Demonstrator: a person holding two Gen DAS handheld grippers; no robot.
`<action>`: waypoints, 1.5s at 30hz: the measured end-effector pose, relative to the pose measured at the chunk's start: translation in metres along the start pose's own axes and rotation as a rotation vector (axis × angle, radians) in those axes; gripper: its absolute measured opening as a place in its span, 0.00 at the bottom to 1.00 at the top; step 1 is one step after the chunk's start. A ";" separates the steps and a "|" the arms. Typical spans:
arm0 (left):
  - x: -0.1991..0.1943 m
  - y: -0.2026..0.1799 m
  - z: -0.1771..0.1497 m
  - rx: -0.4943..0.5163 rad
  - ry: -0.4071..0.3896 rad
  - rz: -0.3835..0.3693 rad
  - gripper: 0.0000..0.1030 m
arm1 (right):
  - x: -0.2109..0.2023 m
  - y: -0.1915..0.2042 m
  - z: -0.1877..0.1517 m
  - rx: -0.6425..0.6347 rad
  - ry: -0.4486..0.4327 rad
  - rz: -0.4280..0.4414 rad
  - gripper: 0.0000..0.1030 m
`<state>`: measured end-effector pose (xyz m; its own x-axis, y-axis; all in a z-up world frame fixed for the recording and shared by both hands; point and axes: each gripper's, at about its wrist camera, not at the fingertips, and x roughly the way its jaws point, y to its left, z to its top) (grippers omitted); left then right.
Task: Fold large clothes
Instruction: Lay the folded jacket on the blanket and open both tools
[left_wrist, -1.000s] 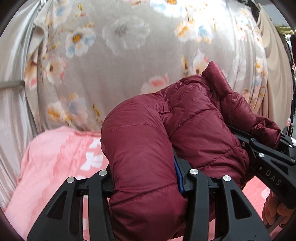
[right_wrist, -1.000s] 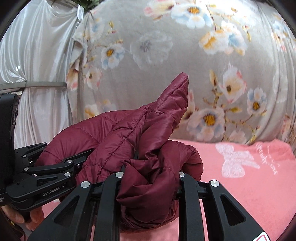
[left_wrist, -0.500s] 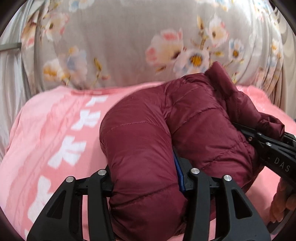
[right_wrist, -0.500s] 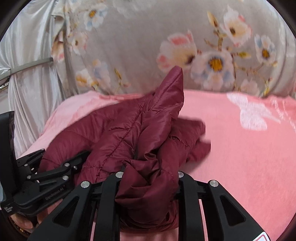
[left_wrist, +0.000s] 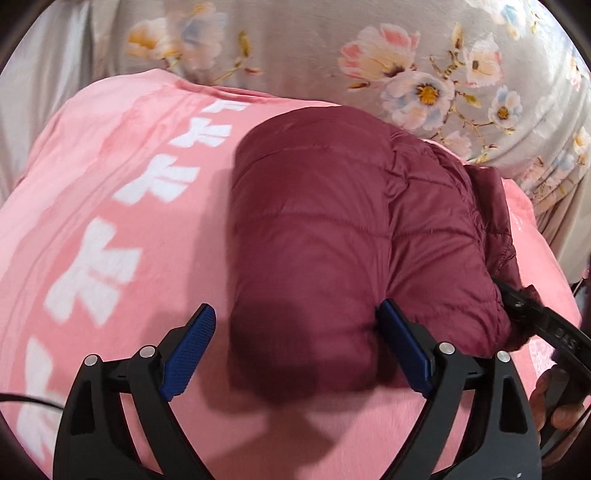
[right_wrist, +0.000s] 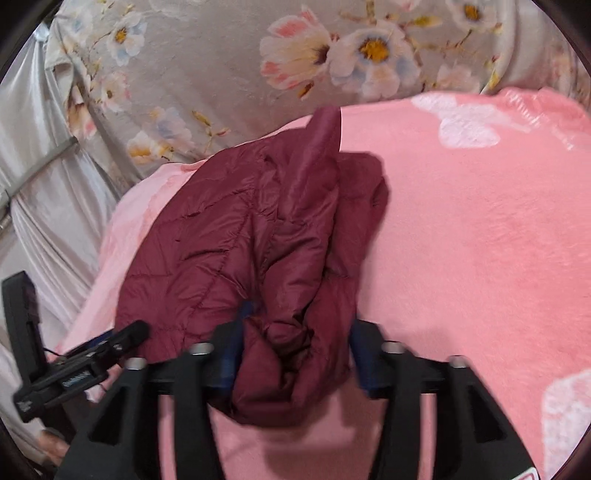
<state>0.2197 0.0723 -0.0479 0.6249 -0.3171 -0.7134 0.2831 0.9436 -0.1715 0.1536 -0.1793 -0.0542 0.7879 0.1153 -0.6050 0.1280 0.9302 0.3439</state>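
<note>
While the left gripper gapes, the right gripper pinches the jacket.

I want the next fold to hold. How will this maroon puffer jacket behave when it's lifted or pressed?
The maroon puffer jacket bulges in quilted pads, so it will probably spring back after pressing. Its smooth sheen suggests it may slip in a loose grip. It drapes limply from the right gripper, so it is likely floppy.

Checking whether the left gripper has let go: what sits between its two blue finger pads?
In the left wrist view the left gripper is open, with the maroon puffer jacket bulging between the blue pads, resting on the pink blanket.
</note>
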 end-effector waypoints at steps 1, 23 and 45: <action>-0.005 0.000 -0.004 -0.004 -0.002 0.009 0.85 | -0.008 0.000 -0.001 -0.019 -0.031 -0.023 0.68; 0.035 0.000 -0.007 0.054 0.065 0.263 0.88 | 0.047 -0.003 0.009 -0.183 0.075 -0.198 0.06; -0.013 -0.030 -0.041 0.103 -0.045 0.384 0.92 | -0.022 -0.006 -0.024 -0.139 -0.048 -0.207 0.26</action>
<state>0.1729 0.0516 -0.0614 0.7300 0.0511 -0.6816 0.0928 0.9806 0.1729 0.1213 -0.1787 -0.0606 0.7816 -0.0967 -0.6162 0.2083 0.9717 0.1117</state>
